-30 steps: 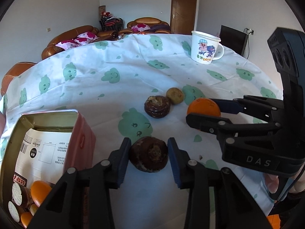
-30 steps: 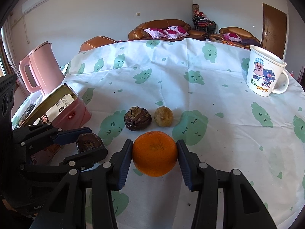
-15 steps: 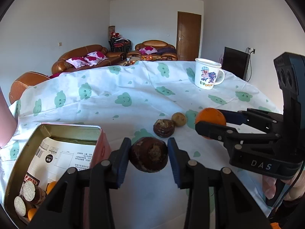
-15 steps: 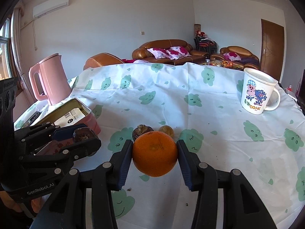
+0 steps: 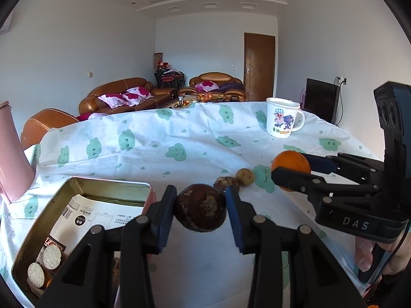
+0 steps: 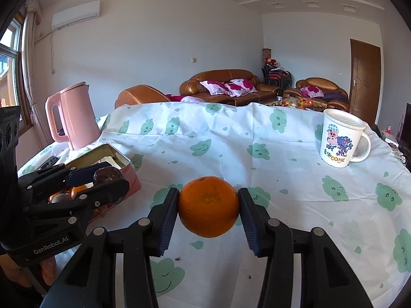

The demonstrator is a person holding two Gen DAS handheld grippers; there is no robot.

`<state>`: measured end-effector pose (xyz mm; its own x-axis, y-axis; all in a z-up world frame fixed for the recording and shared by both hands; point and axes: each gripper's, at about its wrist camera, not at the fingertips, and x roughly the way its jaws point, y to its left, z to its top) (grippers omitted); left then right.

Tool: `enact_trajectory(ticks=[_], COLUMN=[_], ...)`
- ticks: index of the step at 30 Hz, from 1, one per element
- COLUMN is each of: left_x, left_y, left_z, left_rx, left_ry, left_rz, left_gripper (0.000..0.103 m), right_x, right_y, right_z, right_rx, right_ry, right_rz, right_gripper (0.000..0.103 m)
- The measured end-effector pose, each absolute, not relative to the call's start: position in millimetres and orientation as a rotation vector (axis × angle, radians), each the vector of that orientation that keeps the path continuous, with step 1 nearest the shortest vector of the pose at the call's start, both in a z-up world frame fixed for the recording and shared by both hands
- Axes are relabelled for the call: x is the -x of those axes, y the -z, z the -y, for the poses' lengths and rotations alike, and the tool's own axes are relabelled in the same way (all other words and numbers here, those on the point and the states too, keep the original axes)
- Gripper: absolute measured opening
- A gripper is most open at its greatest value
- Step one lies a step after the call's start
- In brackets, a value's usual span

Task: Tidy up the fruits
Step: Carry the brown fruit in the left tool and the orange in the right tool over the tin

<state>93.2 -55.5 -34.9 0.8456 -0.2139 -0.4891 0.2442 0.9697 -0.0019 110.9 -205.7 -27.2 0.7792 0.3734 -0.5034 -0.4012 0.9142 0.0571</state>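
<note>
My left gripper (image 5: 201,211) is shut on a dark brown round fruit (image 5: 200,210) and holds it in the air beside the open pink tin (image 5: 108,187). The tin holds several fruits and cut slices (image 5: 43,261). My right gripper (image 6: 208,213) is shut on an orange (image 6: 208,206), held above the tablecloth; it also shows in the left wrist view (image 5: 291,163). Another dark brown fruit (image 5: 227,183) and a small yellow-brown fruit (image 5: 245,176) lie on the cloth beyond the left gripper.
A white cartoon mug (image 6: 339,141) stands at the far right of the table. A pink kettle (image 6: 73,115) stands at the far left behind the tin. The white tablecloth (image 6: 231,141) has green cloud prints. Sofas stand beyond the table.
Both grippers have risen from the table with their fruits still held. The left gripper has moved left, closer to the tin.
</note>
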Motion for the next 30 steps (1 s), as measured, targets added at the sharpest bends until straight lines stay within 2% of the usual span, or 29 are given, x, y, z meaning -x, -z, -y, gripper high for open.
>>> enact_trajectory(ticks=[30], left_x=[-72], left_y=[25], left_z=[48], left_rx=[-0.045], left_ry=[0.185], left_rz=[-0.371], left_gripper=[0.041], right_x=[-86], right_y=[16], right_z=[208], right_rx=[0.071], right_ry=[-0.397], right_rz=[-0.384], right_gripper=[0.049])
